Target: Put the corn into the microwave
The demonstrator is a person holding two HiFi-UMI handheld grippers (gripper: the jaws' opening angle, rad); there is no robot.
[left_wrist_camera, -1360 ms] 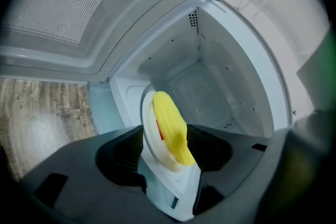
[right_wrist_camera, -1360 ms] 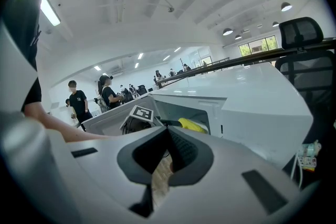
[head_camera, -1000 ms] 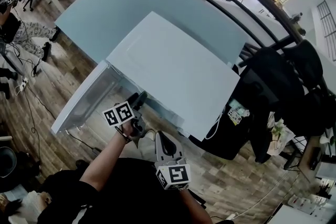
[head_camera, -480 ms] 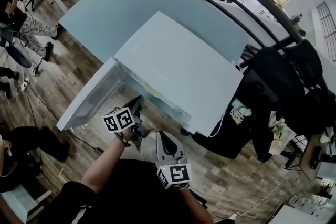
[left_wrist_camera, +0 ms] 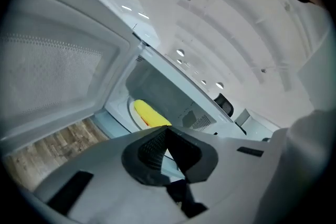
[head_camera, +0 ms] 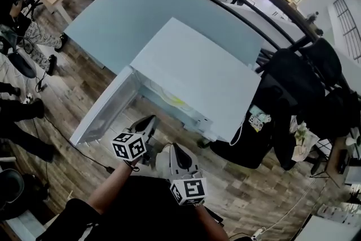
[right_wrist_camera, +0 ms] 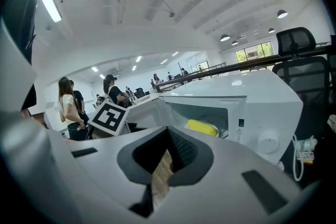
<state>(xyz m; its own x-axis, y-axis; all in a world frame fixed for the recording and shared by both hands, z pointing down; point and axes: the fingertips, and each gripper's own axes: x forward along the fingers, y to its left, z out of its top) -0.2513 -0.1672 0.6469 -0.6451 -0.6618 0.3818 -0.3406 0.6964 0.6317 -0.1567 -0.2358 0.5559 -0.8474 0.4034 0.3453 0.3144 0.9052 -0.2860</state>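
The yellow corn (left_wrist_camera: 148,113) lies on the plate inside the white microwave (head_camera: 197,73), and it also shows in the head view as a yellow patch (head_camera: 176,100) and in the right gripper view (right_wrist_camera: 202,127). The microwave door (head_camera: 104,110) hangs open to the left. My left gripper (head_camera: 150,119) is shut and empty, just outside the opening, its pads together (left_wrist_camera: 167,131). My right gripper (head_camera: 174,148) hovers to its right and nearer me, also shut with nothing in it (right_wrist_camera: 168,131), pointing at the open microwave (right_wrist_camera: 262,107).
A pale blue-grey table (head_camera: 141,8) stands behind the microwave, with a black railing (head_camera: 237,5) beyond it. A chair draped in dark clothing (head_camera: 304,82) is at the right. People (right_wrist_camera: 71,107) stand at the left on the wooden floor (head_camera: 62,138).
My left gripper has pulled back out of the microwave toward me and risen, its jaws going from open to shut. The corn now shows inside the cavity. The right gripper shifted slightly.
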